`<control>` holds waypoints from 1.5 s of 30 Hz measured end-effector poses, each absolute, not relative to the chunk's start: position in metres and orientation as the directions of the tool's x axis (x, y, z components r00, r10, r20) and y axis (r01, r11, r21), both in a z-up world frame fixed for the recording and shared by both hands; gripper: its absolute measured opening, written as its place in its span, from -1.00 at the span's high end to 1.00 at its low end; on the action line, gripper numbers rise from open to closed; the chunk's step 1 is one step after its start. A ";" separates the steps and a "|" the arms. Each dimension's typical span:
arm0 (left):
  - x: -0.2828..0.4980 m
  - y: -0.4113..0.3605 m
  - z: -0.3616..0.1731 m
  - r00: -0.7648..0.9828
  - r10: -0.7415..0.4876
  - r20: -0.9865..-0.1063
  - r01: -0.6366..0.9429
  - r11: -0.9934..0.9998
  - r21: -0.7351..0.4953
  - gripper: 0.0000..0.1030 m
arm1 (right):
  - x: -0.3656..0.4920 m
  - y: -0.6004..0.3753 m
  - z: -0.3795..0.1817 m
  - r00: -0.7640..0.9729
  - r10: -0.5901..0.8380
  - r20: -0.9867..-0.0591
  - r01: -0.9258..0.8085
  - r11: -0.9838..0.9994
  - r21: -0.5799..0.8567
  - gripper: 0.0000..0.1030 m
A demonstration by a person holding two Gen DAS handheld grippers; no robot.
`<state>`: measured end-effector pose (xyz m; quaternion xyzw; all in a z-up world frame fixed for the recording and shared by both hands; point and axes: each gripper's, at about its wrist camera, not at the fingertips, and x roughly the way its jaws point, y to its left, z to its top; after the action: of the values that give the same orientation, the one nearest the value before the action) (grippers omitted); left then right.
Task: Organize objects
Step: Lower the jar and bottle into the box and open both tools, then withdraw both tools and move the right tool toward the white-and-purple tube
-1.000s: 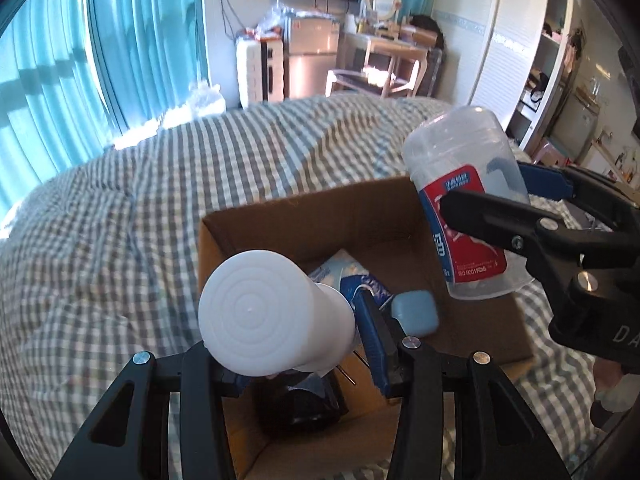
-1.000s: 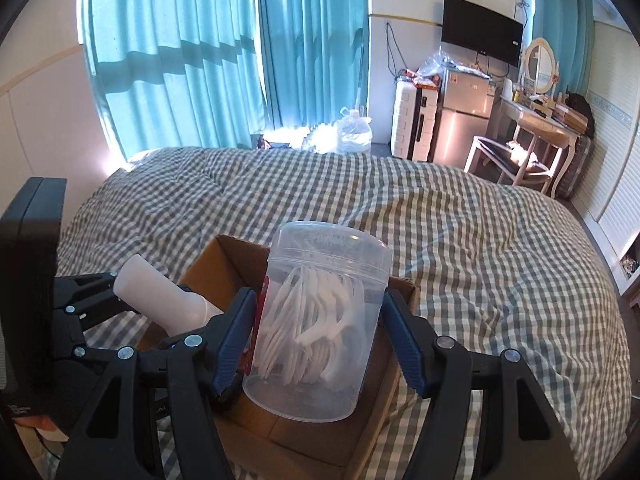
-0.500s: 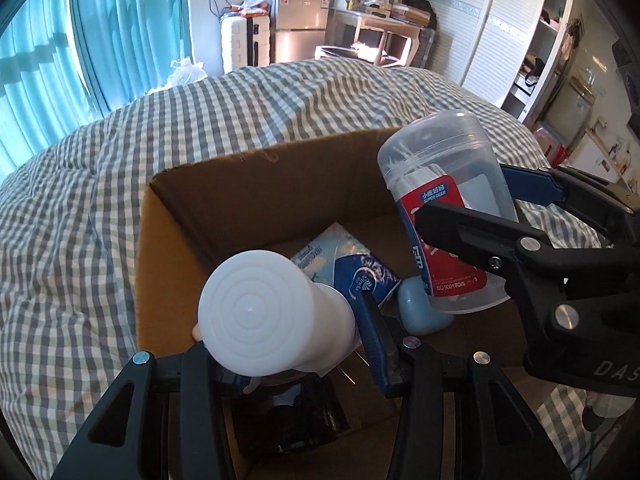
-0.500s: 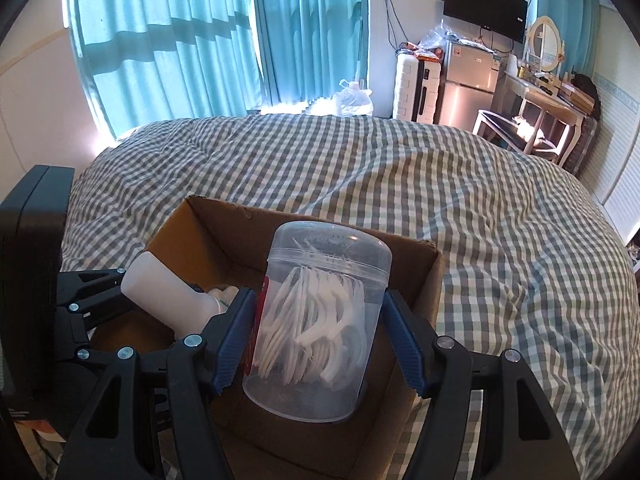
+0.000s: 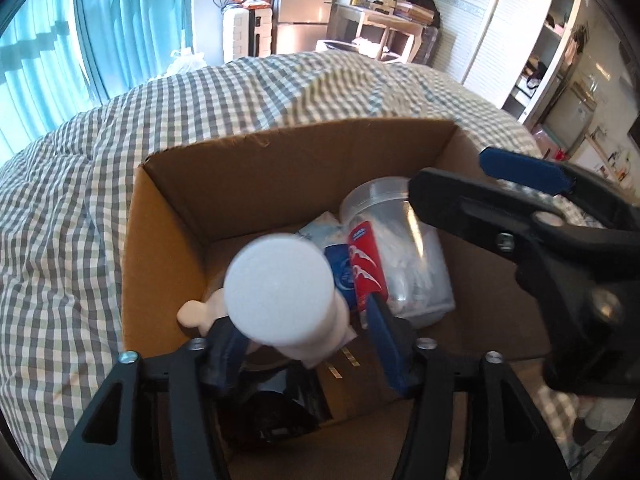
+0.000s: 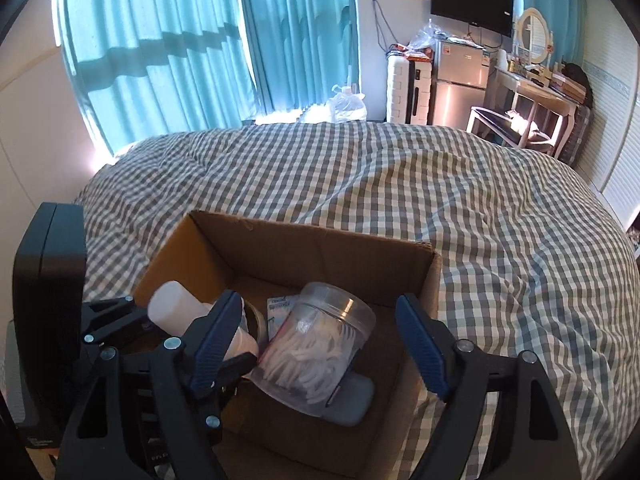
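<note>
A white bottle [image 5: 280, 292] is clamped between the blue pads of the left gripper [image 5: 304, 344], base toward the camera, and is held over the open cardboard box [image 5: 280, 160] that rests on the checked bedspread [image 6: 500, 240]; it is presumably carried low over the box so that it can be set down among the things already gathered there. The right gripper [image 6: 320, 340] is spread wide, nothing being held between its pads, and the clear jar of floss picks [image 6: 320, 340] is seen lying tilted on the box floor, between but apart from the two pads, which suggests it has been let go there. The jar leans on a pale blue case [image 6: 352, 400] and lies beside a small printed packet [image 6: 280, 308]. From the left wrist view the jar's red label [image 5: 364, 264] is seen just beside the bottle, so little free floor is judged to remain near it; the bottle is probably best laid toward the left wall of the box.
</note>
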<state>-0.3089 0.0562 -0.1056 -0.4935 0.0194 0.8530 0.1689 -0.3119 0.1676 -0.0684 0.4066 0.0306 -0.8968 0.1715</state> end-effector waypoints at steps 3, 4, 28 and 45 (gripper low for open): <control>-0.302 0.055 -0.089 -0.504 0.241 -0.830 -0.293 -0.951 -0.098 -0.76 | -0.307 0.172 -0.060 -0.619 -0.286 -0.732 0.319 -0.942 0.099 -0.54; -0.298 0.056 -0.082 -0.522 0.227 -0.822 -0.290 -0.954 -0.079 -0.79 | -0.305 0.174 -0.055 -0.625 -0.288 -0.726 0.318 -0.943 0.100 -0.54; -0.160 0.038 0.078 -0.760 0.092 -0.644 -0.168 -0.984 0.057 -0.98 | -0.132 0.200 0.097 -0.796 -0.302 -0.525 0.381 -0.923 -0.047 -0.63; -0.064 0.005 0.047 -0.759 -0.120 -0.640 0.079 -0.993 0.092 -0.99 | -0.043 0.210 0.061 -0.738 -0.356 -0.574 0.482 -0.872 -0.079 -0.66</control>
<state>-0.0641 0.0048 0.0469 -0.3432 0.0295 0.9373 -0.0532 -0.0431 0.2096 0.0613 0.2827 0.1116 -0.9254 0.2265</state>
